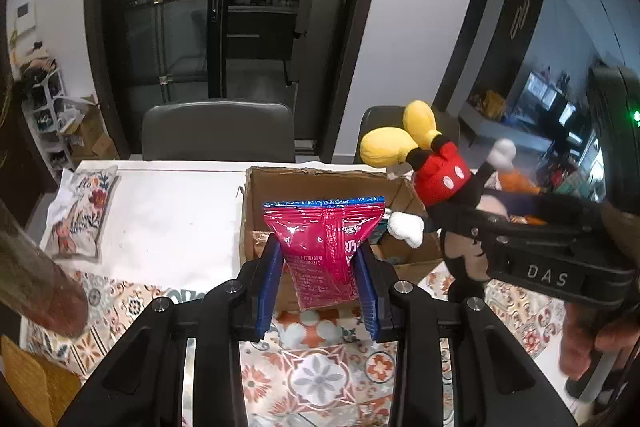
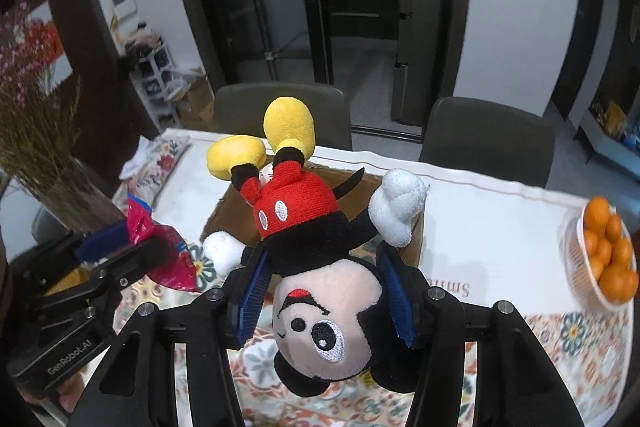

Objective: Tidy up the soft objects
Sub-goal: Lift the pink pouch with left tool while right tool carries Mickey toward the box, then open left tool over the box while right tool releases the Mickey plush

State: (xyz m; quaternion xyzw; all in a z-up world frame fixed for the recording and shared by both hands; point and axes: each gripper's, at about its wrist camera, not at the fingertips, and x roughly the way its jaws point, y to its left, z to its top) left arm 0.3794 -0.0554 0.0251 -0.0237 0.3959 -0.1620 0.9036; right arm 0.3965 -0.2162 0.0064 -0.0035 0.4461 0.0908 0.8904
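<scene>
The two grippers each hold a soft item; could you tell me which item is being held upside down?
The Mickey Mouse plush in the right gripper: yellow feet up, head down. The left gripper holds a red snack bag.

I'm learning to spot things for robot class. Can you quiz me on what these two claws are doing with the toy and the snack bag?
1. True or false: the Mickey Mouse plush hangs upside down in the right claw.
2. What does the left claw hold? A) an orange B) a pink snack bag C) a pillow
3. Fill in: behind both held things sits an open cardboard ____.

Key: 1 true; 2 B; 3 box.
</scene>
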